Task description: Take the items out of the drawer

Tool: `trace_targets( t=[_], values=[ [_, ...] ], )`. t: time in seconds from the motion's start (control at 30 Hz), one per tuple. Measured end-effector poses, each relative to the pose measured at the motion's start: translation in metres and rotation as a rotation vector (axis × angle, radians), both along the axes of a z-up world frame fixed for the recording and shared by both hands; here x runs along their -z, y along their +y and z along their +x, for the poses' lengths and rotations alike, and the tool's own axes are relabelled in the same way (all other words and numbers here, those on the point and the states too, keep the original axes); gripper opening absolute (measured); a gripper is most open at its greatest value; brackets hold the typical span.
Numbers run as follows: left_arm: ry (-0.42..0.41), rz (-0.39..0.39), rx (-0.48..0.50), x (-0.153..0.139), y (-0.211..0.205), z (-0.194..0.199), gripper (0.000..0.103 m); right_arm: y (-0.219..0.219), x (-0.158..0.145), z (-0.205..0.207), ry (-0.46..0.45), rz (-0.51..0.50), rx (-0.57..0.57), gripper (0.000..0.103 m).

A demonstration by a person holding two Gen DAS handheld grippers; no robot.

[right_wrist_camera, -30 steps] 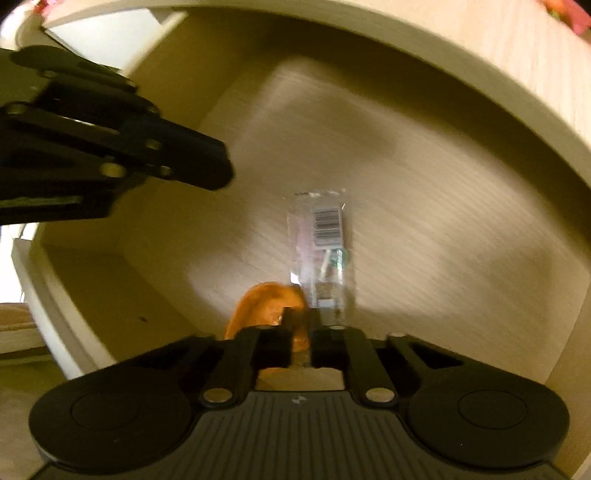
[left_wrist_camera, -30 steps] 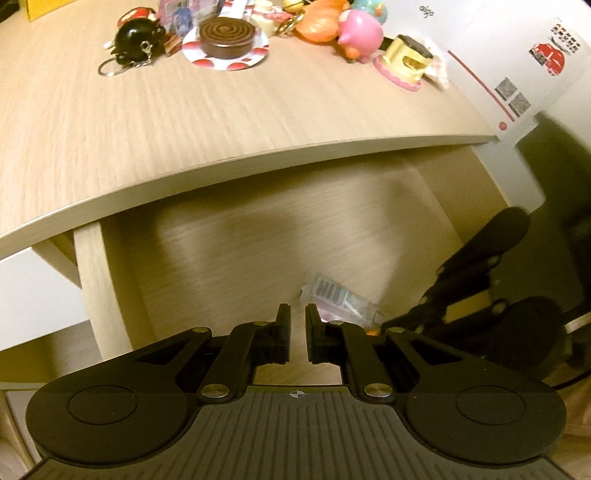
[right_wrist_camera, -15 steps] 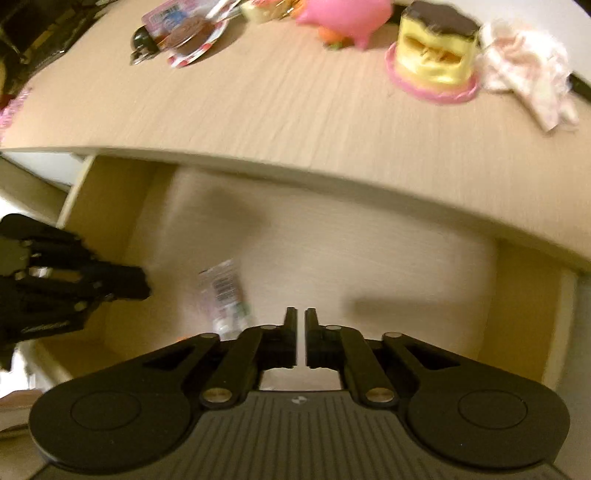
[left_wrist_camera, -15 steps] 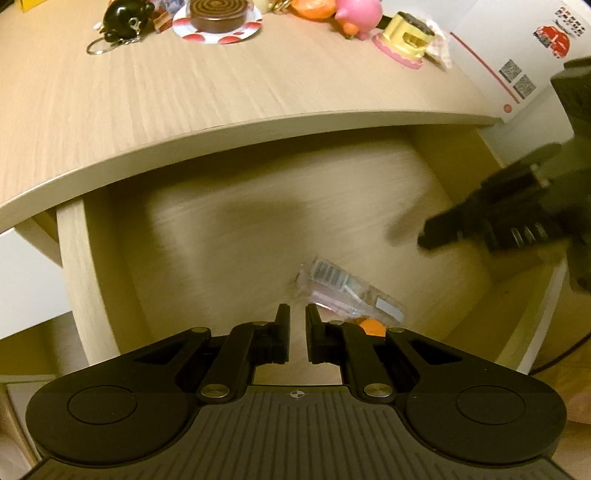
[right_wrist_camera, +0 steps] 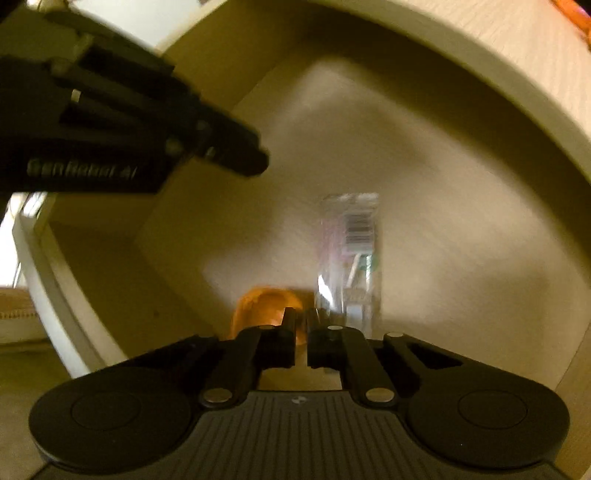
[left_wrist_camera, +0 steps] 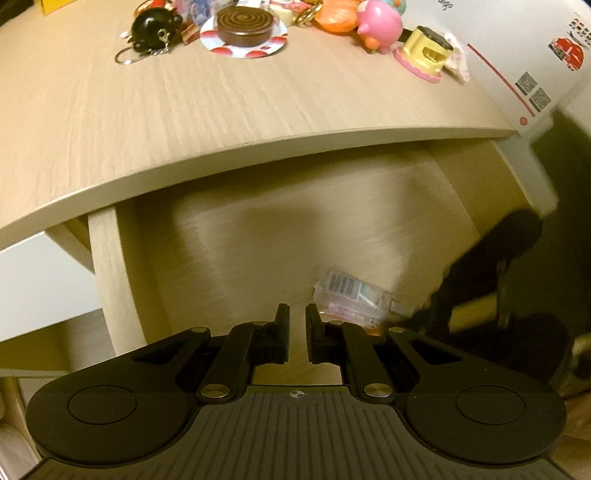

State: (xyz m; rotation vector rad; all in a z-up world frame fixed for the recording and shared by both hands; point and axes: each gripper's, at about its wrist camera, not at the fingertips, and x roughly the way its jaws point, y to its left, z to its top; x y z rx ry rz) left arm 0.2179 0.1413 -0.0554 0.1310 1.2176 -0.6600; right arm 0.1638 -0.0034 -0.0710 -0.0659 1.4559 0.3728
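We look down into an open wooden drawer (left_wrist_camera: 258, 258) that sticks out from under a desk top (left_wrist_camera: 184, 122).

Our left gripper (left_wrist_camera: 297, 314) hangs over the near part of the drawer. Its two black fingers (left_wrist_camera: 282, 332) are almost together, with only a thin gap, and nothing is between them.

Our right gripper (right_wrist_camera: 300, 317) points down into the drawer. Its fingers are almost touching too. The tips sit right at the top of an orange thing (right_wrist_camera: 258, 310) that lies at the front of the drawer. The picture is blurry, so we cannot tell if the fingers pinch it or only touch it.

Just beside the orange thing lies a clear plastic packet (right_wrist_camera: 349, 258) with a barcode on it. It lies flat on the drawer floor. In the left view the packet (left_wrist_camera: 347, 295) is just past our left fingers, a little to the right. The right gripper (left_wrist_camera: 491, 280) is a dark blur next to it there.

On the desk top we see small toys. There is a black round keychain (left_wrist_camera: 155, 29), a brown spiral disc on a spotted plate (left_wrist_camera: 243, 26), a pink pig toy (left_wrist_camera: 380, 26) and a yellow cake toy (left_wrist_camera: 424, 51). A white box with red print (left_wrist_camera: 535, 70) stands at the right end of the desk.
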Motion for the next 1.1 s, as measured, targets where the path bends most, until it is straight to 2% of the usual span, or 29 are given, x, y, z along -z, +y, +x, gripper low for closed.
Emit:
trace_targets(
  t=[0.2,0.33,0.43,0.47,0.5,0.53,0.57,0.63,0.77,0.87,0.97,1.1],
  values=[
    [0.017,0.007,0.013,0.005,-0.004,-0.001,0.01,-0.046,-0.024,0.015,-0.087,0.024,0.184,0.001],
    [0.051,-0.014,0.093,0.01,-0.014,-0.005,0.01,-0.086,-0.031,0.013,-0.112,-0.021,0.28,0.001],
    [0.096,-0.037,0.151,0.015,-0.023,-0.009,0.01,-0.106,-0.029,0.006,-0.082,0.001,0.356,0.005],
    [0.093,-0.037,0.154,0.015,-0.024,-0.01,0.01,-0.109,-0.028,0.004,-0.066,0.034,0.369,0.016],
    [0.089,-0.034,0.15,0.015,-0.024,-0.009,0.01,-0.109,-0.028,0.001,-0.056,0.06,0.365,0.024],
    [0.081,-0.027,0.14,0.014,-0.023,-0.008,0.01,-0.098,-0.028,0.0,-0.055,0.076,0.344,0.043],
    [0.071,-0.015,0.129,0.013,-0.021,-0.007,0.01,-0.091,-0.026,0.003,-0.06,0.075,0.309,0.051],
    [0.044,0.015,0.103,0.008,-0.014,-0.003,0.01,-0.069,-0.024,0.001,-0.059,0.051,0.208,0.051],
    [0.028,0.033,0.068,0.001,-0.003,0.001,0.011,-0.033,-0.006,0.004,0.001,-0.012,0.034,0.052],
    [0.031,0.036,0.049,0.0,0.003,0.001,0.011,-0.018,0.005,0.004,0.002,-0.075,-0.032,0.05],
    [0.04,0.034,0.046,0.002,0.004,-0.001,0.011,-0.022,0.006,0.008,-0.055,-0.157,-0.013,0.046],
    [0.05,0.021,0.082,0.005,-0.004,-0.004,0.011,-0.056,0.003,0.017,-0.093,-0.187,0.127,0.046]
  ],
)
